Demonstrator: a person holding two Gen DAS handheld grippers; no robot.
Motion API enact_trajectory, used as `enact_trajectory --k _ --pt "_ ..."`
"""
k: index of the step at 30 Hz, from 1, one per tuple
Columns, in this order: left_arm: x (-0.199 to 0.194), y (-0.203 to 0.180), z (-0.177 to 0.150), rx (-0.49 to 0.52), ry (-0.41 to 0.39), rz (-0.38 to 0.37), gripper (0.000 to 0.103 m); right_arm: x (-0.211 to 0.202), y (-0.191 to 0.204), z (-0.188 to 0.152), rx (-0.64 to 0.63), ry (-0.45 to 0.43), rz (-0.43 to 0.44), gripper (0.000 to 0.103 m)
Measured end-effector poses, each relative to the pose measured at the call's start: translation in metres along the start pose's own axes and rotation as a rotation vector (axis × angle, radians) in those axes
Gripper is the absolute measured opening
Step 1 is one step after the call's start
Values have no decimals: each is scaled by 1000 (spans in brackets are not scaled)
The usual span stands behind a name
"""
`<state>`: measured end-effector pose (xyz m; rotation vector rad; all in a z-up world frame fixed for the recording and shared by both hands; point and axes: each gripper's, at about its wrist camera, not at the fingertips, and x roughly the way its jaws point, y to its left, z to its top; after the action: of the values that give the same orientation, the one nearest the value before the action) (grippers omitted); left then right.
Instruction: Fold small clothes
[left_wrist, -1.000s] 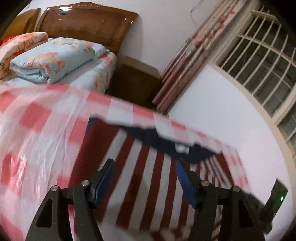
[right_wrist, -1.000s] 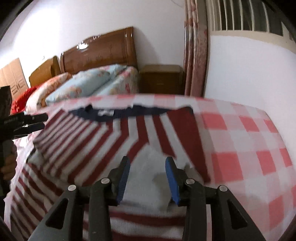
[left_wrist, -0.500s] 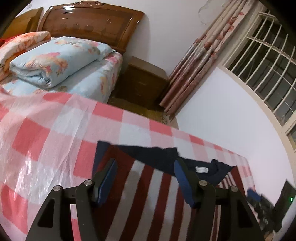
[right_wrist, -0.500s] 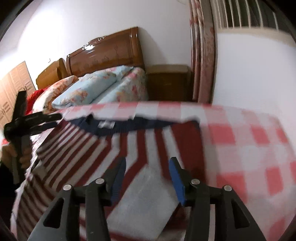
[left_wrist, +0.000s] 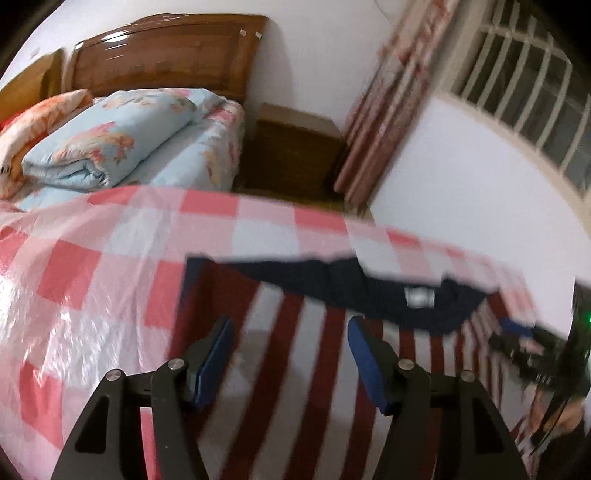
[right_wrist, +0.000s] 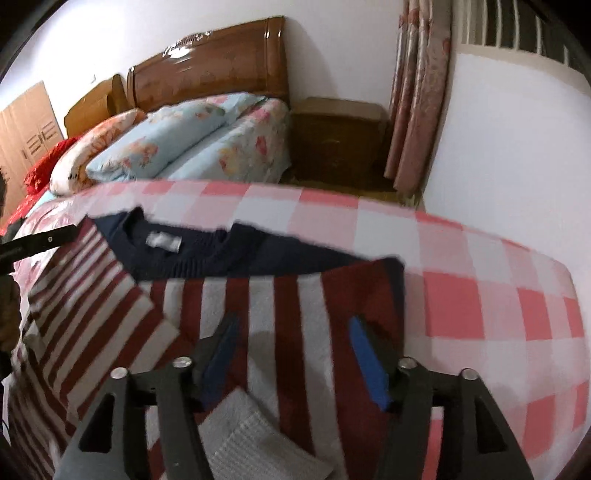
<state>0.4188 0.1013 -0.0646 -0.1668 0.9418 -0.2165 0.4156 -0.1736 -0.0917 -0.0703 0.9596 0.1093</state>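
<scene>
Both grippers, left (left_wrist: 290, 356) and right (right_wrist: 291, 354), fingers spread and empty, are now lowered nearer the striped sweater (right_wrist: 258, 306); grasping is judged next.

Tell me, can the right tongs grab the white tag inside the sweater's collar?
Probably yes. The right tongs are open above the striped sweater, and the white tag lies uncovered in the navy collar, ahead and to the left. Nothing sits between them; they would just need to move forward.

A red-and-white striped knit sweater with a navy collar (right_wrist: 280, 302) lies on a pink-and-white checked cloth (right_wrist: 480, 295).
</scene>
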Motion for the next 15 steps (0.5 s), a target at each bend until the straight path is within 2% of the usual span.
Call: enact_trajectory --k 1,3,4,7,9,15 --pt "4 -4 -6 32 23 28 65 -2 2 0 1 6 -3 103" --pt "1 -14 -13 101 15 100 65 -8 4 0 28 12 -3 103" --pt "-2 -16 -17 106 24 113 65 -22 7 -3 44 -17 13 103" --pt "-29 -23 -37 99 6 70 65 -58 20 -20 13 -94 42 103" --pt "-45 -32 -55 137 2 80 65 -74 29 -35 -10 -110 37 103" --pt "-65 -70 -109 317 -6 196 65 -83 52 -94 -4 -50 55 103"
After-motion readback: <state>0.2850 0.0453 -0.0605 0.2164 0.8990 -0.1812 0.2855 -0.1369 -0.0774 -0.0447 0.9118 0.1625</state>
